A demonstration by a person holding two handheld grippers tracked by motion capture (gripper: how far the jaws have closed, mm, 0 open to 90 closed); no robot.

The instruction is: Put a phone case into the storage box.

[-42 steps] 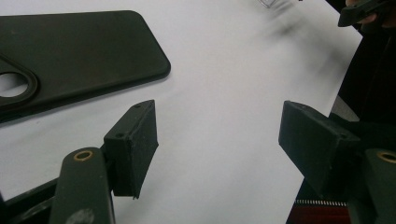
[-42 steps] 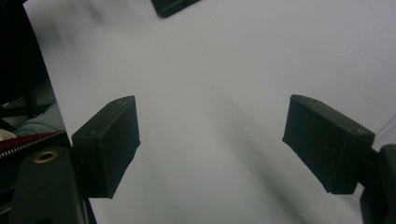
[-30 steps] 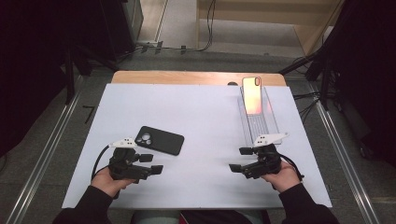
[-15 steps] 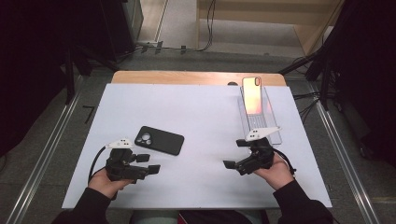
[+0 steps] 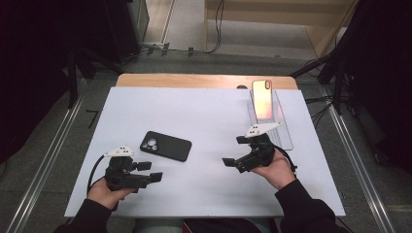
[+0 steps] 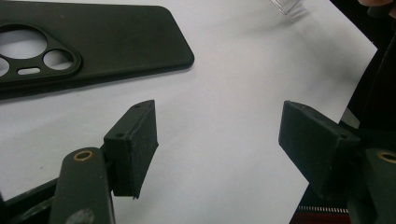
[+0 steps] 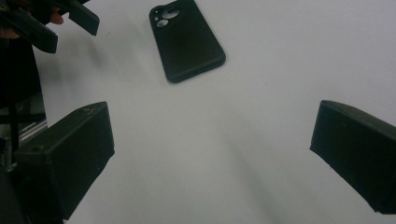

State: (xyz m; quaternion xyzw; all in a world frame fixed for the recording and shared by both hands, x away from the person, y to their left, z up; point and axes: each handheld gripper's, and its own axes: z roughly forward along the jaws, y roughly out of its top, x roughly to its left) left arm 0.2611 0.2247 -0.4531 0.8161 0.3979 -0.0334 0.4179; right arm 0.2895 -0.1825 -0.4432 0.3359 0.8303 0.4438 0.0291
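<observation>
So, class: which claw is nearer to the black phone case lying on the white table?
Left. The left claw sits just below the black phone case, with a small gap; the right claw is farther off, to its right.

You are in a test lab: a white table (image 5: 204,116) stands between metal rails (image 5: 41,167), with cables (image 5: 216,29) on the grey floor (image 5: 184,19).

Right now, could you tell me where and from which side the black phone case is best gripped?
Probably across its two long edges near the middle, coming from above: the black phone case lies flat on the white table, so only its thin rim offers purchase. The open left tool is nearest.
</observation>
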